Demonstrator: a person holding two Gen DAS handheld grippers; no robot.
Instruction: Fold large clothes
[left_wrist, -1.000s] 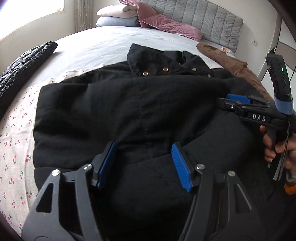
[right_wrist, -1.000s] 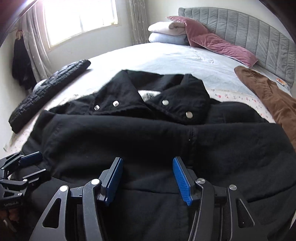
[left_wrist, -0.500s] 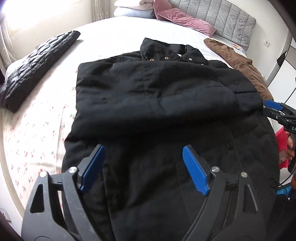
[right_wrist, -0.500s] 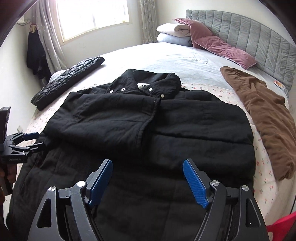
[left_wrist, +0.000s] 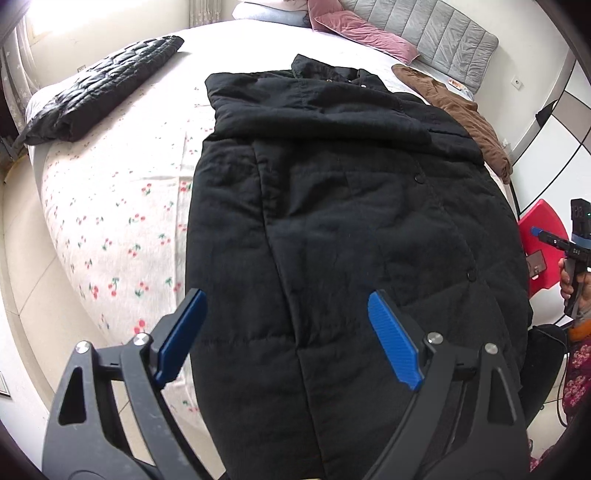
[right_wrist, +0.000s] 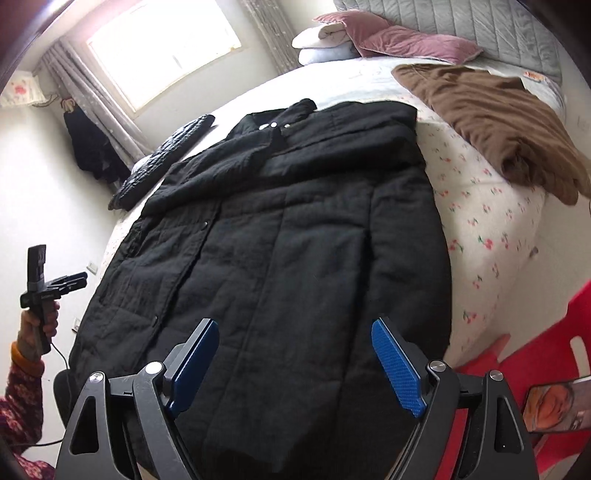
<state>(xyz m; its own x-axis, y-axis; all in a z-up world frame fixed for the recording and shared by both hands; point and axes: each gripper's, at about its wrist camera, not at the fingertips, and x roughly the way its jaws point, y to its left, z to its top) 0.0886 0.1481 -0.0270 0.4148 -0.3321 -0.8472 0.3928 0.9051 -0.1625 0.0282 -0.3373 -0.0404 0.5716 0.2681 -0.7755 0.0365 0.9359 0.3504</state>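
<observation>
A long black padded coat (left_wrist: 332, 221) lies front up along the bed, collar at the far end, both sleeves folded across its chest, its hem hanging over the near bed edge. It also shows in the right wrist view (right_wrist: 288, 236). My left gripper (left_wrist: 288, 332) is open and empty, held above the coat's lower part. My right gripper (right_wrist: 295, 354) is open and empty, above the hem. Each gripper appears in the other's view, the right one (left_wrist: 543, 234) off the coat's right side, the left one (right_wrist: 70, 282) off its left side.
A black quilted jacket (left_wrist: 99, 92) lies at the bed's left edge and a brown garment (right_wrist: 491, 122) on its right. Pillows (right_wrist: 369, 40) and a grey headboard are at the far end. A red plastic stool (right_wrist: 535, 369) stands by the right side.
Both grippers have pulled back and up from the coat's chest toward its hem and now stand wider open. The whole coat has come into view.
</observation>
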